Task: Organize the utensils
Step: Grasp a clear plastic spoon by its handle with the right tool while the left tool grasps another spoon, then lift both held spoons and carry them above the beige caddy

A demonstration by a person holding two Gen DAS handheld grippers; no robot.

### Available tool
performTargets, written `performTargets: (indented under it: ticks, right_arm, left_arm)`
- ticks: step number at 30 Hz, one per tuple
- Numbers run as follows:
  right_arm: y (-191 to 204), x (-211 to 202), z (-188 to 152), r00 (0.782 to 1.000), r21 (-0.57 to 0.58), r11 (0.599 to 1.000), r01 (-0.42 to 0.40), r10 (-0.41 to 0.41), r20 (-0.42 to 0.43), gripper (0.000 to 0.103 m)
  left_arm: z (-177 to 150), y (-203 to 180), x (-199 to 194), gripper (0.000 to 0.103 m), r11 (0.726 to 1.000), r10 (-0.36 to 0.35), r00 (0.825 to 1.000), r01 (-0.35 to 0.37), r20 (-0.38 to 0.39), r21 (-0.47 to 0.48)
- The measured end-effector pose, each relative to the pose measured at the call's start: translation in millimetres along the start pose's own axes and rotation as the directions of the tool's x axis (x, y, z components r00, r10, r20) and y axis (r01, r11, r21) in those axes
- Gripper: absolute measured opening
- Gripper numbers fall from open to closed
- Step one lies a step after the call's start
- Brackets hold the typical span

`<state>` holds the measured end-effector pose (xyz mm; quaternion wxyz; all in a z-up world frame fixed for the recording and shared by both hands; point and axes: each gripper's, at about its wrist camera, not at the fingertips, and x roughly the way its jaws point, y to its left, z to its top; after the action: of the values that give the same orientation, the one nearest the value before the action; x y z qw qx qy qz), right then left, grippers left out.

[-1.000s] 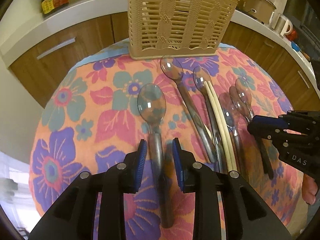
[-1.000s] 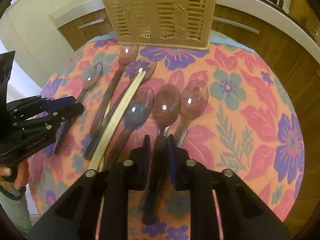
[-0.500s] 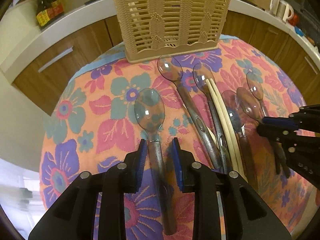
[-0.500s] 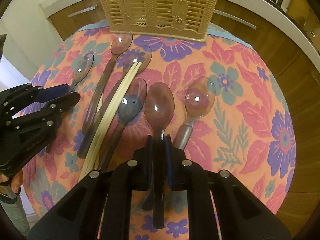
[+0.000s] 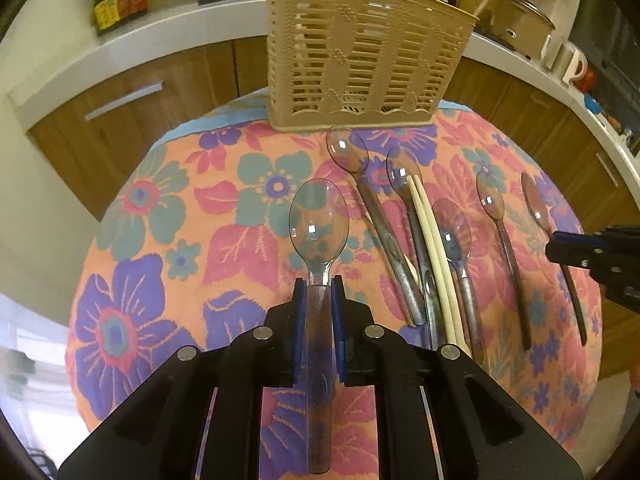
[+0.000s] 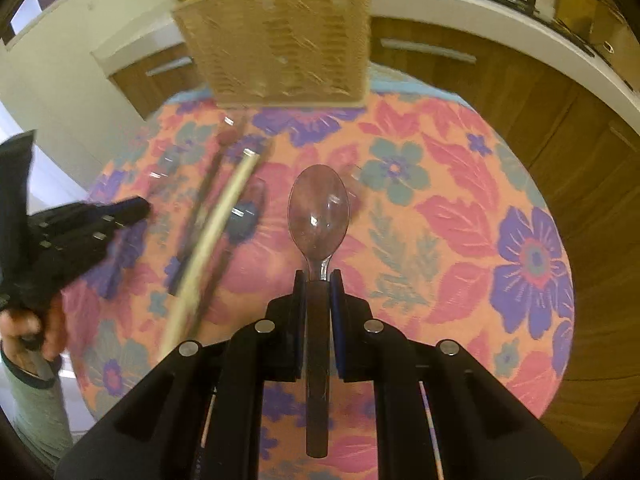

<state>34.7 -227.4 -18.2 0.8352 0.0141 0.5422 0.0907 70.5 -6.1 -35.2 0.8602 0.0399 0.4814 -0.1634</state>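
Two spoons are in hand at once, one per gripper. Left gripper: jaws closing, blue pads already against the neck of a clear blue-tinted plastic spoon, bowl forward, handle running back between the fingers. Right gripper: clamped narrow on the neck of a brown-tinted plastic spoon, bowl forward; the right wrist view is motion-blurred around it, while the spoon itself reads sharp.

On the floral cloth lie the rest: a long clear spoon nearest the holder, another spoon partly under a pair of cream chopsticks, then a blue-tinted spoon and a smaller clear spoon to the right. All lie with bowls toward the holder.

Beige slotted utensil holder stands upright at the far edge of the cloth, well beyond both held spoons. Some sticks show above its rim; contents otherwise hard to tell.

Step, as judged: pick-up done or nearly done on both sides; the carry to the holder comes next. Most of the task remains, given what lies on the cloth.

Next move calls for: raise each spoon clear of the cloth, bring it over the holder's open top, tip it toward vertical, and release only once it is inside the rim. Watch that the two grippers do not crowd each other above the opening; one at a time looks safer.
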Motion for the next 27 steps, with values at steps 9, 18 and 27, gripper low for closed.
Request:
performTargets:
  ticks: [9,18,27]
  right_arm:
    - [-25.6,30.4,-5.2,0.996,0.023,1.000,-0.007,0.009,-0.085,0.015]
    - [-9.7,38.1,5.5,0.978,-0.033,0.996,0.081,-0.086,-0.188,0.027]
    - [19.4,13.2,13.2,0.992,-0.080,0.995,0.062,-0.070,-0.106,0.009]
  left_arm:
    - [-2.3,-0.2,-0.4,0.010,1.000,-0.015,1.000,0.015,0.020,0.007]
    - [3.7,7.3,-6.9,0.010,1.000,-0.021,0.999,0.021,0.035,-0.006]
    - [18.5,4.7,-45.5,0.010,1.000,-0.002,0.985,0.003,0.174,-0.008]
